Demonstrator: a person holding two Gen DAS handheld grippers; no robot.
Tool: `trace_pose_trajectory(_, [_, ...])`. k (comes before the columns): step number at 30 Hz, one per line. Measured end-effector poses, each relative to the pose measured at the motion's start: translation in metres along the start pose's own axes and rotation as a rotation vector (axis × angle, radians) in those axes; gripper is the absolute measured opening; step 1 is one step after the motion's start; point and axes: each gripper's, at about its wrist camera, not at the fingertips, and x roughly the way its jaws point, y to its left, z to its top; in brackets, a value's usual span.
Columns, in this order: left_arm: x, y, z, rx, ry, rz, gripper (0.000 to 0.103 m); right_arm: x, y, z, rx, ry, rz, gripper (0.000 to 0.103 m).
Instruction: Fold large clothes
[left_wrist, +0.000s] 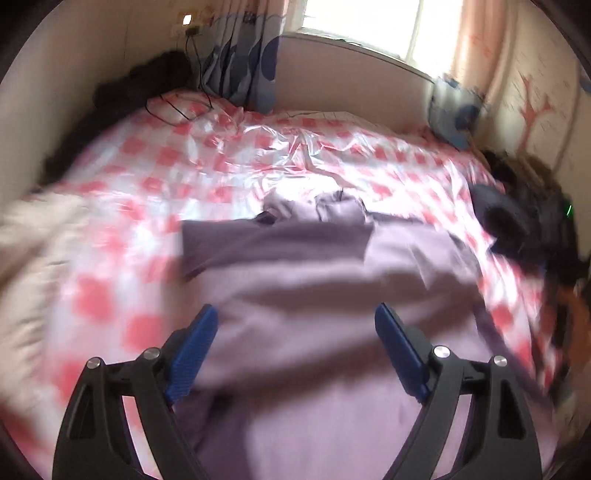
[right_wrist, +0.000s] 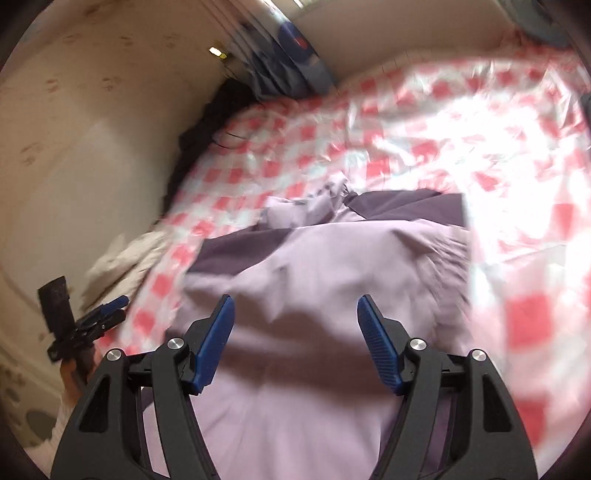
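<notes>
Soft matt lilac cloth for the garment, with darker purple panels of the same dull weave, lightly creased. Glossy, crinkled plastic sheeting over the bed, checked pink and white, throwing back bright glare. Matt black plastic frames on the left claw and right claw, with ribbed blue pads and small shiny metal pins. Pale quilted cloth at the bed's edge, dull and soft.

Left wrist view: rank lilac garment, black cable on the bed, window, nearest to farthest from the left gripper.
1. Lilac garment: lies on the bed directly ahead of the open left gripper, its cloth showing between the fingers.
2. Black cable: far left of the bed, near the wall.
3. Window: beyond the bed, top of the view.
</notes>
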Motion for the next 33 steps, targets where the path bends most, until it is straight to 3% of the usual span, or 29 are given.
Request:
trace_pose_trajectory(3, [0.077,0.005,0.004,-0.059,0.081,0.023,0.083,0.081,-0.056,0.002,0.120,0.097,-0.145,0.057])
trace_pose_trajectory(4, [0.115,0.008,-0.002,-0.077,0.174,0.042,0.083,0.097,-0.072,0.000,0.162,0.124,-0.145,0.044])
trace_pose_trajectory(5, [0.127,0.009,-0.009,-0.073,0.200,0.062,0.084,0.100,-0.084,-0.003,0.215,0.119,-0.123,0.037])
trace_pose_trajectory(6, [0.136,0.007,-0.012,-0.048,0.209,0.097,0.084,0.093,-0.089,-0.003,0.249,0.104,-0.089,0.037])
trace_pose_trajectory(7, [0.131,0.006,-0.011,-0.036,0.223,0.092,0.084,0.078,-0.088,-0.003,0.260,0.093,-0.054,0.038])
trace_pose_trajectory(9, [0.097,0.007,-0.014,-0.041,0.235,0.037,0.083,0.039,-0.069,-0.012,0.158,0.099,-0.057,0.048])
trace_pose_trajectory(11, [0.035,0.016,-0.031,-0.029,0.207,-0.003,0.084,-0.017,-0.050,-0.044,0.037,0.111,-0.055,0.076])
trace_pose_trajectory(13, [-0.027,0.030,-0.059,-0.017,0.182,-0.015,0.089,-0.060,-0.042,-0.085,-0.008,0.141,-0.060,0.092])
trace_pose_trajectory(16, [-0.111,0.062,-0.118,-0.086,0.186,-0.038,0.096,-0.122,-0.055,-0.172,0.059,0.225,-0.014,0.093])
trace_pose_trajectory(17, [-0.136,0.077,-0.146,-0.140,0.211,-0.083,0.096,-0.136,-0.066,-0.202,0.123,0.258,0.026,0.093])
trace_pose_trajectory(20, [-0.161,0.106,-0.213,-0.274,0.322,-0.143,0.096,-0.162,-0.083,-0.268,0.234,0.333,0.098,0.093])
trace_pose_trajectory(23, [-0.163,0.117,-0.266,-0.411,0.396,-0.279,0.096,-0.161,-0.094,-0.299,0.339,0.351,0.272,0.093])
trace_pose_trajectory(25, [-0.159,0.112,-0.288,-0.449,0.425,-0.337,0.096,-0.152,-0.096,-0.307,0.353,0.361,0.297,0.093])
trace_pose_trajectory(29, [-0.143,0.084,-0.309,-0.438,0.472,-0.446,0.096,-0.128,-0.087,-0.318,0.373,0.414,0.381,0.094])
trace_pose_trajectory(31, [-0.145,0.072,-0.311,-0.412,0.473,-0.465,0.096,-0.121,-0.076,-0.323,0.361,0.411,0.435,0.093])
trace_pose_trajectory(33, [-0.150,0.062,-0.309,-0.385,0.448,-0.456,0.094,-0.116,-0.066,-0.322,0.342,0.391,0.481,0.079])
